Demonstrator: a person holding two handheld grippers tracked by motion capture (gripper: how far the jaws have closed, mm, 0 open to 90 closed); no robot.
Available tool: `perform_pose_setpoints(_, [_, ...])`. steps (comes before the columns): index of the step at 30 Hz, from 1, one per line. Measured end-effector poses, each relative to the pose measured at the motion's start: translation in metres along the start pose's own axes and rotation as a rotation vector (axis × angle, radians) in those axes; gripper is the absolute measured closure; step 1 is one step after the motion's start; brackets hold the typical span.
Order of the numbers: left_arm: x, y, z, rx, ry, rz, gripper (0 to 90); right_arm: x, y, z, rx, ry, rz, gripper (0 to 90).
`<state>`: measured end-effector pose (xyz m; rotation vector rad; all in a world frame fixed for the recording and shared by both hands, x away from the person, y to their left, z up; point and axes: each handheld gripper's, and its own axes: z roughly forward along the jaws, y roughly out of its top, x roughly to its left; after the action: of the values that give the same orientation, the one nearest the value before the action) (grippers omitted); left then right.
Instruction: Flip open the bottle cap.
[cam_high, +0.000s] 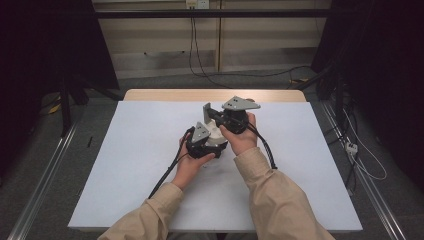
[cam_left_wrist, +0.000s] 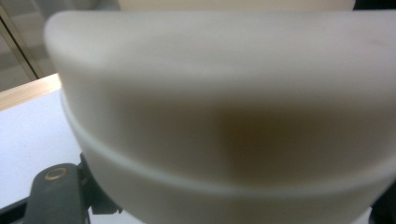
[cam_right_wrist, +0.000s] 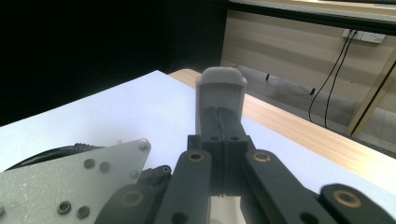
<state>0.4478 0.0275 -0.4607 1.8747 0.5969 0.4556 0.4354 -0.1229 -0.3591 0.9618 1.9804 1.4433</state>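
Note:
A white, smooth, rounded container (cam_left_wrist: 224, 116) with a raised band around it sits very close to the camera in the left gripper view. One black finger (cam_left_wrist: 53, 196) stands against its lower left side. In the high view my left gripper (cam_high: 214, 139) is at the table's middle, shut on this white container (cam_high: 216, 133). Just behind it and to the right, my right gripper (cam_high: 207, 113) is held slightly higher. In the right gripper view its grey fingertips (cam_right_wrist: 221, 93) are pressed together with nothing between them.
A white sheet (cam_high: 150, 165) covers the wooden table (cam_high: 215, 95). Black cables (cam_high: 167, 172) trail from both grippers toward the person. The left gripper's grey plate (cam_right_wrist: 70, 186) lies close under the right gripper. Dark curtains and floor rails flank the table.

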Motion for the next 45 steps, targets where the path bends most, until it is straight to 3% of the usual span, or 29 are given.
perform_pose_setpoints(4, [-0.001, 0.000, 0.000, -0.002, 0.022, 0.002, 18.8, 0.000, 0.001, 0.002, 0.004, 0.000, -0.005, 90.0])
perform_pose_setpoints(45, [-0.002, 0.000, 0.001, 0.001, 0.023, -0.001, 18.8, -0.002, 0.001, 0.016, 0.031, 0.005, -0.018, 90.0])
